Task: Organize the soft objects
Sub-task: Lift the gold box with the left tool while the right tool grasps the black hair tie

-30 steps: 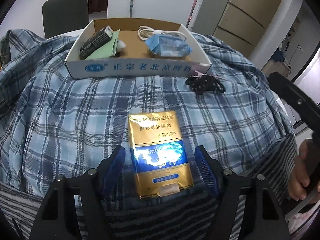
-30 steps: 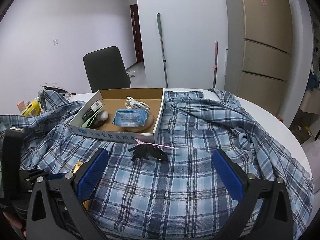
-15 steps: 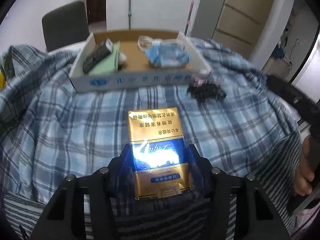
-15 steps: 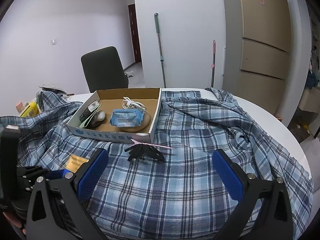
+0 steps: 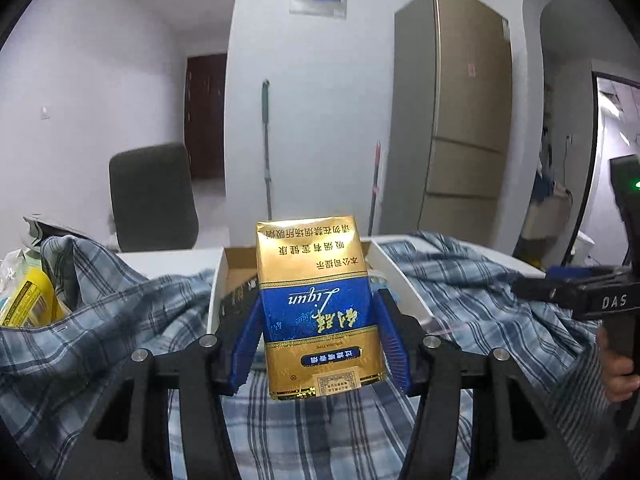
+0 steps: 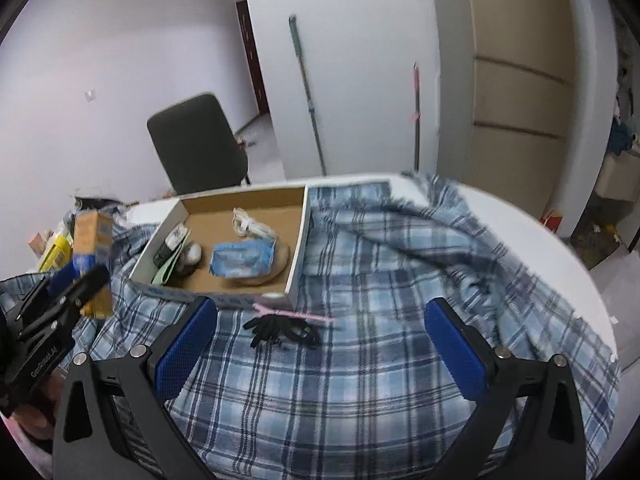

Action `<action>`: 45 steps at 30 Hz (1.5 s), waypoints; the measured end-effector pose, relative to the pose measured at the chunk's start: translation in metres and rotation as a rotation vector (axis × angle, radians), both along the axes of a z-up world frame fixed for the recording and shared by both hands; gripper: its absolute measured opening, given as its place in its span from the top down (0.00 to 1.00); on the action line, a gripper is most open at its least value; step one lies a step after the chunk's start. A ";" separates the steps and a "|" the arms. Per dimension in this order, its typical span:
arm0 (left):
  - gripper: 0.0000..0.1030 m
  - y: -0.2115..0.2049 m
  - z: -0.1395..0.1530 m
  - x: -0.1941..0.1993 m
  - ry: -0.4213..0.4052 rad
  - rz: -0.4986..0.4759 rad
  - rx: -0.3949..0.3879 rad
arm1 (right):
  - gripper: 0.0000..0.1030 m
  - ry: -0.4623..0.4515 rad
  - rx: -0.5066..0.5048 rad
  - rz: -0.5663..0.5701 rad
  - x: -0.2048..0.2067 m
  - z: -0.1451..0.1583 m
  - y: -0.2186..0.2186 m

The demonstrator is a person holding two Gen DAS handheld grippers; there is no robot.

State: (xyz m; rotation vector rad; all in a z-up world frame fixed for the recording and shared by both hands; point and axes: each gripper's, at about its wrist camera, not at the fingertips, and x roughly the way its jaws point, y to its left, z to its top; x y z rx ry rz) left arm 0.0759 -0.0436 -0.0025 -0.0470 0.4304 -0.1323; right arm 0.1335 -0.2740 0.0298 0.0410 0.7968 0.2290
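Note:
My left gripper (image 5: pixel 318 312) is shut on a gold and blue cigarette pack (image 5: pixel 316 304) and holds it upright in the air in front of the cardboard box (image 5: pixel 218 280). In the right wrist view the pack (image 6: pixel 93 256) hangs at the far left, left of the box (image 6: pixel 298 256). My right gripper (image 6: pixel 320 340) is open and empty, low over the blue plaid cloth (image 6: pixel 380 280). A bunch of black hair ties (image 6: pixel 282 329) lies on the cloth between its fingers and the box.
The box holds a blue tissue pack (image 6: pixel 244 255), a white cable (image 6: pixel 250 224), a dark small pack (image 6: pixel 172 244) and a green sheet. A pink strip (image 6: pixel 296 314) lies by the box front. A yellow packet (image 5: pixel 30 296) sits left. A dark chair (image 6: pixel 196 144) stands behind the table.
My left gripper closed on the cigarette pack and lifted it off the cloth, tilting up towards the box. My right gripper moved a little nearer to the hair ties.

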 end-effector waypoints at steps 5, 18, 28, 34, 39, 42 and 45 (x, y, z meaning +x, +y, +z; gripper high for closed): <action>0.44 0.011 -0.009 0.001 -0.035 0.004 -0.021 | 0.00 0.153 0.011 0.050 0.020 -0.030 0.020; 0.44 0.010 -0.013 -0.008 -0.065 0.005 -0.031 | 0.27 0.316 -0.075 0.090 0.055 -0.079 0.061; 0.44 0.012 -0.013 -0.008 -0.064 0.022 -0.041 | 0.84 0.284 -0.140 0.139 0.044 -0.084 0.067; 0.44 0.018 -0.007 -0.013 -0.038 0.003 -0.087 | 0.87 0.194 -0.136 0.193 0.020 -0.058 0.066; 0.44 0.022 0.017 -0.022 -0.086 0.003 -0.095 | 0.87 0.076 -0.119 0.237 -0.001 -0.020 0.070; 0.44 0.023 0.039 -0.026 -0.151 0.014 -0.075 | 0.87 -0.027 -0.104 0.246 -0.010 0.009 0.076; 0.44 0.021 0.057 -0.025 -0.198 0.013 -0.053 | 0.87 -0.101 -0.076 0.255 -0.007 0.033 0.083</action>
